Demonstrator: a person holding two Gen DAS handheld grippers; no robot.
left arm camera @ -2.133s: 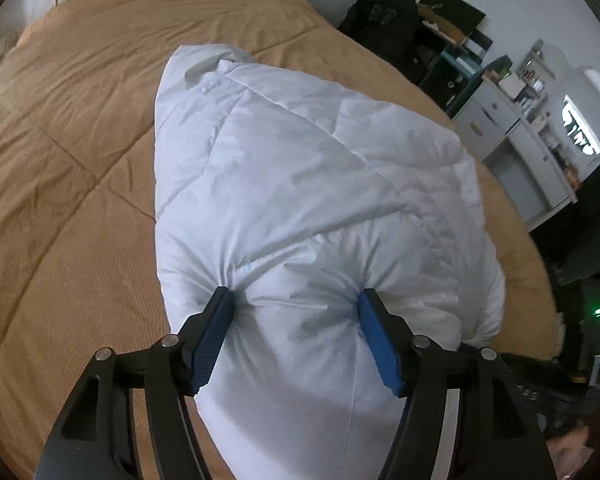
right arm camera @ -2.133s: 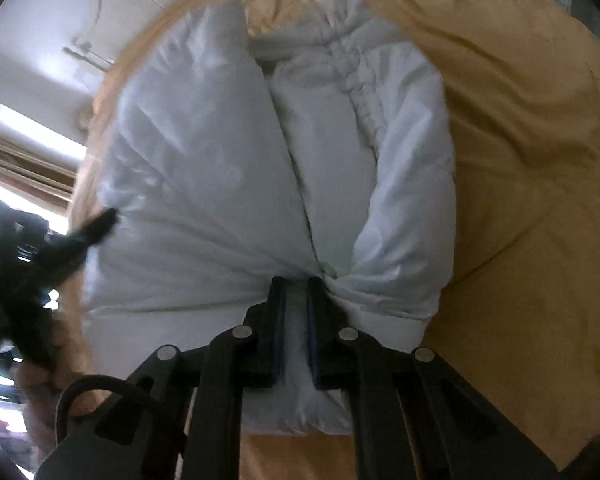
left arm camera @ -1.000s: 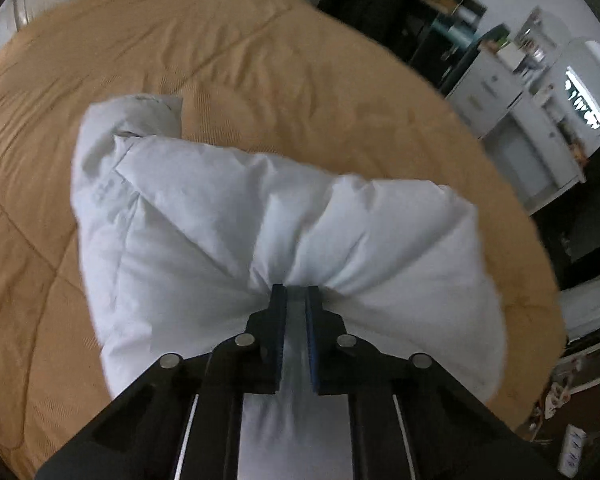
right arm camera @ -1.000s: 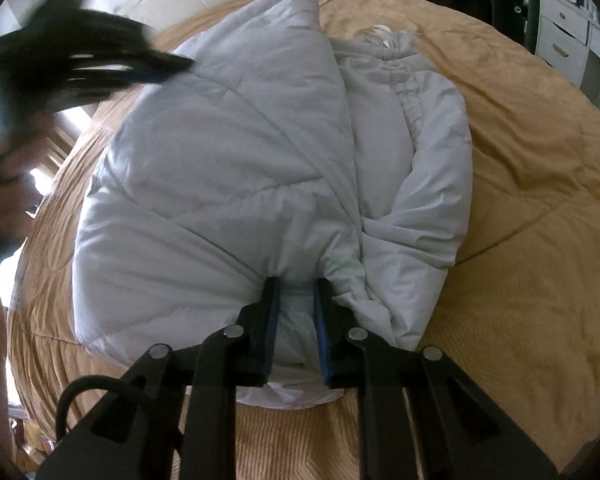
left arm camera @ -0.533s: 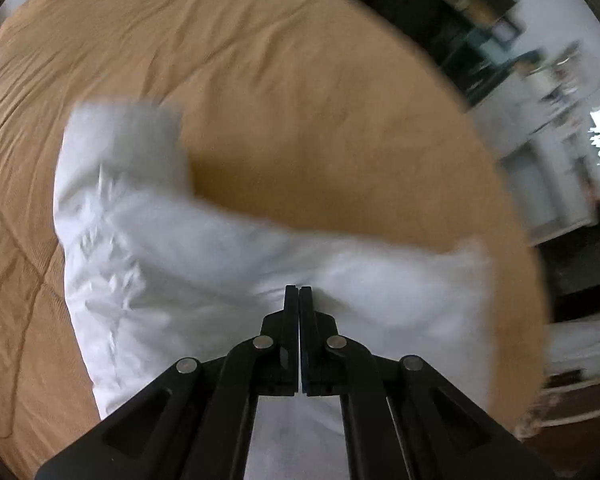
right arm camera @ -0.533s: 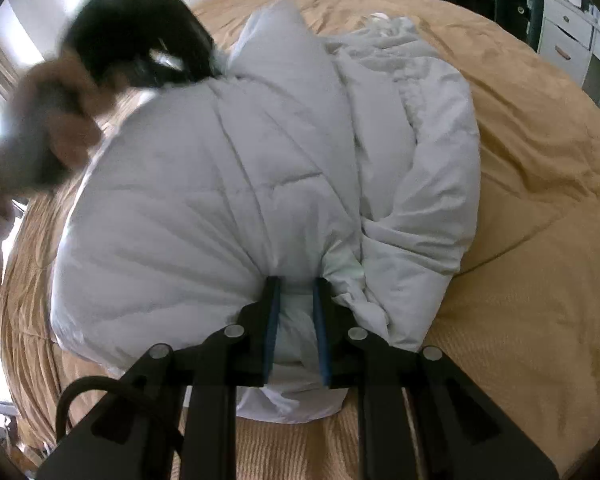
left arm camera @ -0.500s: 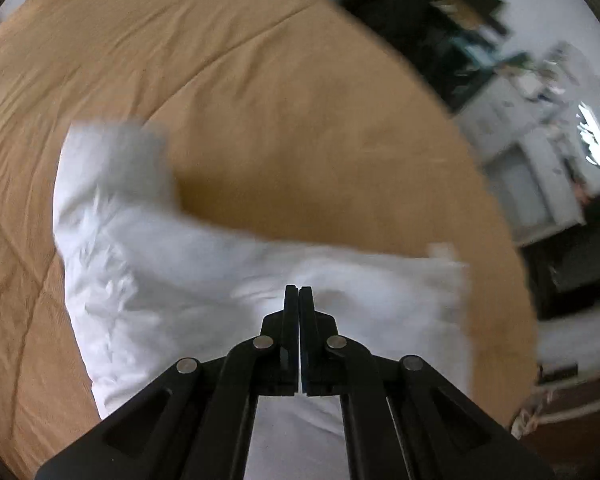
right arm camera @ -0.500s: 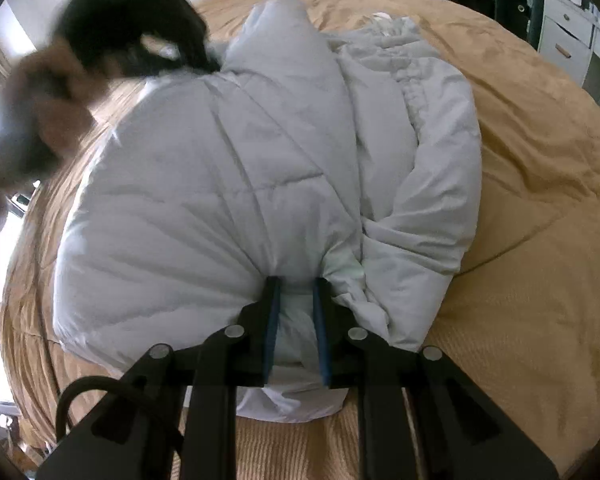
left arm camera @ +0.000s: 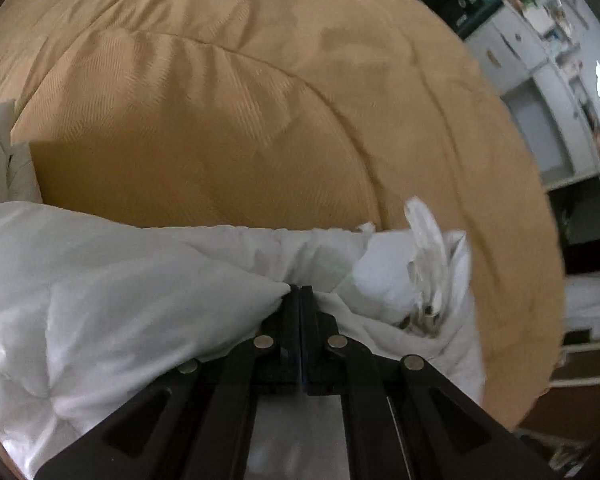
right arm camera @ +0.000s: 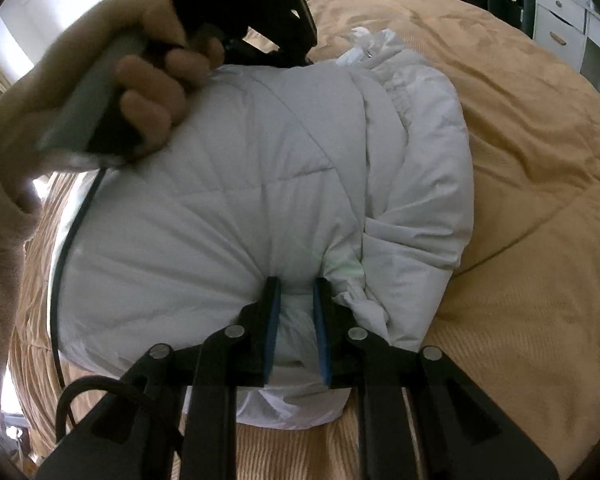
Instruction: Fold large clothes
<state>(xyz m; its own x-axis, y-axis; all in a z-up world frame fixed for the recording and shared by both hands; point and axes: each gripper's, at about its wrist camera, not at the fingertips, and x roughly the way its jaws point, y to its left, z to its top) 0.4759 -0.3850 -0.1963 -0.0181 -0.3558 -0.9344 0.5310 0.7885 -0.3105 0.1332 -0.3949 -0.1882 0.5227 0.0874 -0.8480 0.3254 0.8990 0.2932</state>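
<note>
Tan bedspread (right arm camera: 540,160) open rightward, both fingers pinching white puffer jacket (right arm camera: 228,208) edges

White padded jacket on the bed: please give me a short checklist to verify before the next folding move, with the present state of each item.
1. Left gripper pinches the white padded jacket: ok, jaws shut with fabric bunched at the tips.
2. Right gripper holds the near edge: ok, a thick bunch of fabric sits between its pads.
3. Folded side panel lies over the body: ok.
4. Collar end tidy: not ok, crumpled fabric sticks up there.
5. Jacket fully on the tan bedspread: ok.
6. Layers underneath smooth: cannot tell, hidden.
</note>
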